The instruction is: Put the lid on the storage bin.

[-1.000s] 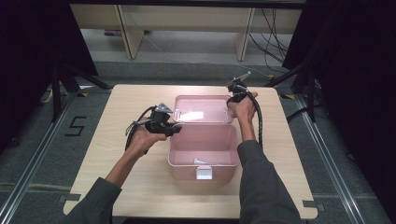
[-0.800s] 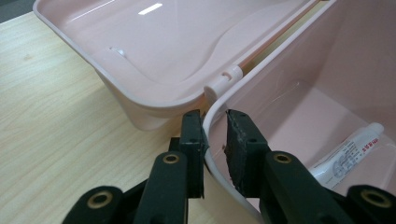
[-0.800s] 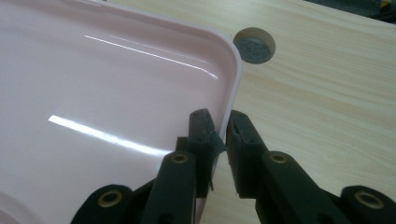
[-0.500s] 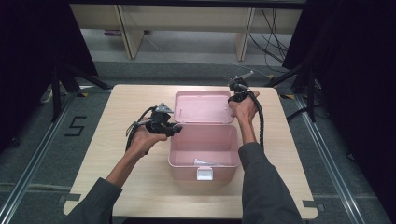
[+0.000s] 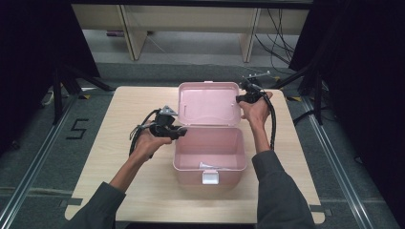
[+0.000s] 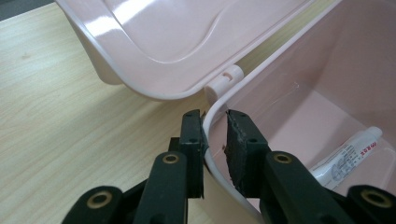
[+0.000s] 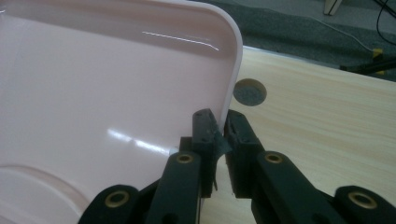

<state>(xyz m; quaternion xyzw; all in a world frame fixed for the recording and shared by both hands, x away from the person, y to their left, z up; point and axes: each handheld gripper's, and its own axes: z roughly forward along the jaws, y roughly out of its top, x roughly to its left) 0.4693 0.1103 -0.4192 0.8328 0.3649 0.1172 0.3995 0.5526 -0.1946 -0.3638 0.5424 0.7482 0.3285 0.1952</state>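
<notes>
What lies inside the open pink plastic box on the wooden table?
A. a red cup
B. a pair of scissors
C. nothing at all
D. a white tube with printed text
D: in the left gripper view a white tube with printed text lies on the floor of the open pink plastic box, and the high view shows the same pale thing near its front wall.

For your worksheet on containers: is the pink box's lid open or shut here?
Open. The lid is swung up behind the pink box, exposing a tube on its floor.
</notes>
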